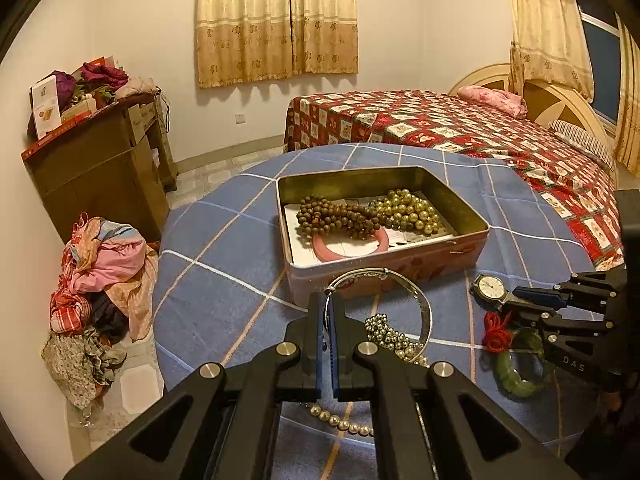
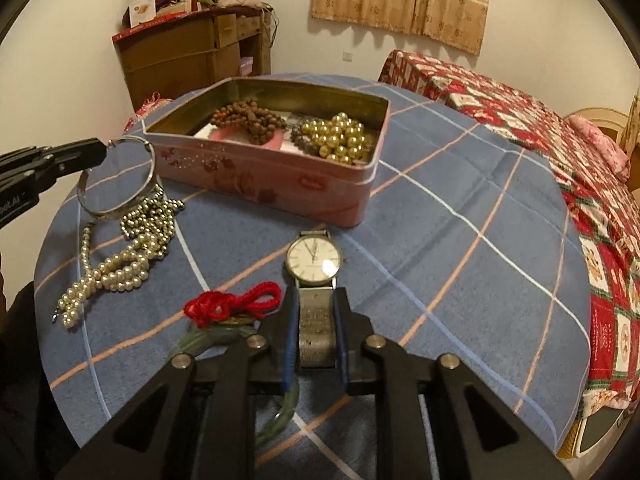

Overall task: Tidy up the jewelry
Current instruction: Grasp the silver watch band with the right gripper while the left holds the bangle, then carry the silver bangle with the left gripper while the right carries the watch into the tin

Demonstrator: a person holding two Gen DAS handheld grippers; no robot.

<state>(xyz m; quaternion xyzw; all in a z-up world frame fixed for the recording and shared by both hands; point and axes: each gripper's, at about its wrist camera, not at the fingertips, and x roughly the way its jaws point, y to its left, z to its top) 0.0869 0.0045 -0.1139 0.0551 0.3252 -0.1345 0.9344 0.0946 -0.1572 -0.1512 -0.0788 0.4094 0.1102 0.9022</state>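
A pink tin box stands open on the round table, holding brown beads, gold pearls and a pink bangle. In front of the tin, my left gripper is shut on a silver bangle, gripping its rim edge-on. My right gripper is shut on the mesh strap of a wristwatch, whose white face points toward the tin. I cannot tell whether the watch is off the cloth.
On the blue checked tablecloth lie a pearl necklace, a metal bead chain and a green bangle with red cord. A bed stands behind the table. A cabinet and a clothes pile are on the left.
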